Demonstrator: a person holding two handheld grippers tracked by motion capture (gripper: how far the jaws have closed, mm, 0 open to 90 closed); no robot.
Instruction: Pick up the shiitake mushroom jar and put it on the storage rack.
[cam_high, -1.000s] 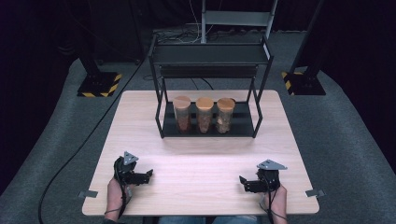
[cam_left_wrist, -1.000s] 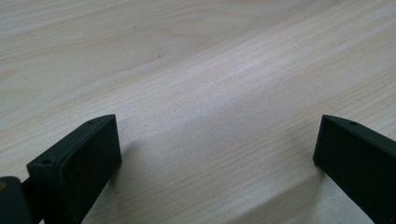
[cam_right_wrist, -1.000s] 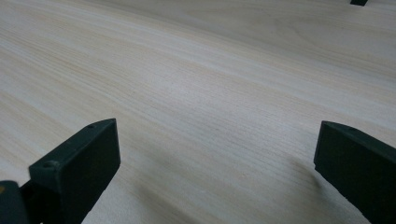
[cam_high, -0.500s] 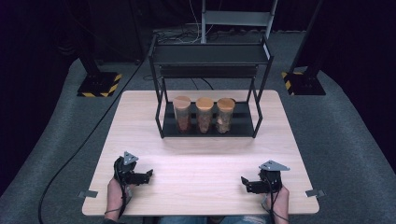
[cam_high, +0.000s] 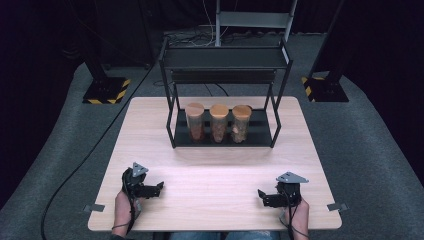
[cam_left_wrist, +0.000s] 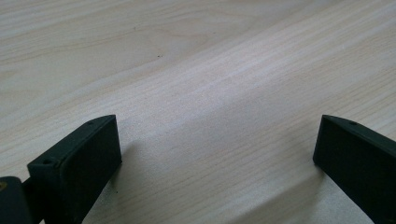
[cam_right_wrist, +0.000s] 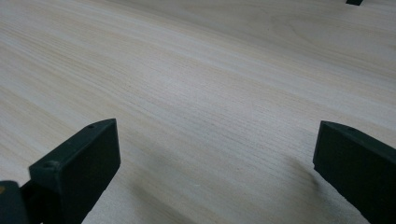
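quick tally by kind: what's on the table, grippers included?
Clear glass jars with round wooden lids: 3 (left, middle, right)
Black metal two-tier rack: 1
Black two-jaw grippers: 2 (left gripper, right gripper), both open and holding nothing
Total: 6

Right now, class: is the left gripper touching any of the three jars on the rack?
Apart. The high view shows the left gripper near the table's front edge, with bare wood between it and the jars on the rack.

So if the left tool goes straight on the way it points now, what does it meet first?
Probably the right tool. The left tool points across the bare table towards it, jaws wide apart; depth is uncertain.
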